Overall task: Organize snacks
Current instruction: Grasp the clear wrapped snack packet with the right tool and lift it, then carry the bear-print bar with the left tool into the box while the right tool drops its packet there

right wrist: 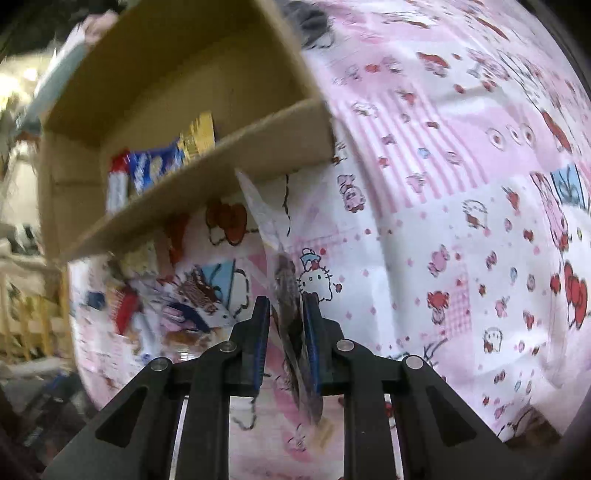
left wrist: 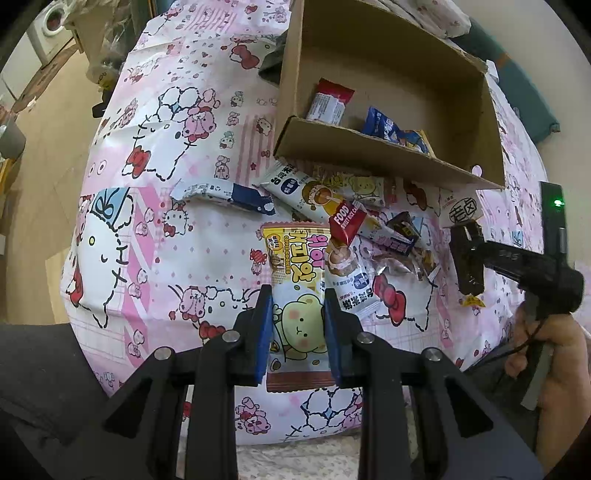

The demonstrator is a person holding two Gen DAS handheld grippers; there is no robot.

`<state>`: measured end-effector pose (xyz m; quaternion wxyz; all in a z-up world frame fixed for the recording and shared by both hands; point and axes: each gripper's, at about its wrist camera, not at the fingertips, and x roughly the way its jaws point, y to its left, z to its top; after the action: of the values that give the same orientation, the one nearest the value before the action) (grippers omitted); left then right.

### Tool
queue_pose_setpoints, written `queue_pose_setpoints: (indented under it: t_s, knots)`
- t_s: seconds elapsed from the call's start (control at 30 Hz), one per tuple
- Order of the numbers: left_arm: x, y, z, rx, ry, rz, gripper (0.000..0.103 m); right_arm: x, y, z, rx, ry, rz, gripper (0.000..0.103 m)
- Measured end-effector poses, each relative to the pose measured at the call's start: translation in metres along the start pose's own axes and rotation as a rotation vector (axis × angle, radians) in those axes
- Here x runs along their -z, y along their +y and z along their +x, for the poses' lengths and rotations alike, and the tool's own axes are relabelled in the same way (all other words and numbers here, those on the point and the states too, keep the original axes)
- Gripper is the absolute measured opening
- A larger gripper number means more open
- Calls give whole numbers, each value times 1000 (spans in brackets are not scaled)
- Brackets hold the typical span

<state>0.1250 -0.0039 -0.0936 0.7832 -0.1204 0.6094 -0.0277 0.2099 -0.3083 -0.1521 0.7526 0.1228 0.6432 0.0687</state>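
My left gripper [left wrist: 298,299] is shut on a yellow bear snack packet [left wrist: 297,288] that lies on the pink cartoon cloth [left wrist: 155,206]. My right gripper [right wrist: 285,310] is shut on a white and brown snack wrapper [right wrist: 275,240], held edge-on above the cloth; it also shows in the left wrist view [left wrist: 466,254] with the wrapper [left wrist: 460,210] between its fingers. A cardboard box [left wrist: 391,162] stands behind, holding a red and white packet [left wrist: 328,101] and a blue packet [left wrist: 388,127]. Several loose snacks [left wrist: 351,221] lie in front of the box.
The box also shows in the right wrist view [right wrist: 236,147], with loose snacks [right wrist: 177,302] at its left front. A dark cushion [left wrist: 528,96] lies behind the box. Wooden floor [left wrist: 40,155] and a washing machine [left wrist: 51,26] are at far left.
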Motion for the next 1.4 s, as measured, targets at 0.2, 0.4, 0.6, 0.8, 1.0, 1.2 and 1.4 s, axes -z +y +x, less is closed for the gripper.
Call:
queue_pose_setpoints:
  t_s: [0.2, 0.4, 0.6, 0.8, 1.0, 1.2, 1.4]
  knots:
    - [-1, 6, 2, -13, 0, -15, 22, 5, 0, -13, -40, -29, 5, 13]
    - [-4, 2, -2, -35, -31, 1, 22, 36, -5, -50, -213, -59, 64, 13]
    - [-4, 6, -5, -49, -55, -5, 22, 64, 1, -83, -433, -119, 74, 13]
    - [-13, 3, -34, -67, -162, 17, 22, 66, 25, -98, -499, -180, 33, 13]
    - [-44, -6, -64, -67, -247, 34, 22, 45, 31, -114, -541, -249, 8, 13]
    - [-84, -23, -73, -76, -298, 63, 22, 14, 37, -114, -544, -311, -18, 13]
    - [-122, -48, -61, -97, -315, 145, 22, -15, 39, -114, -507, -376, -29, 13]
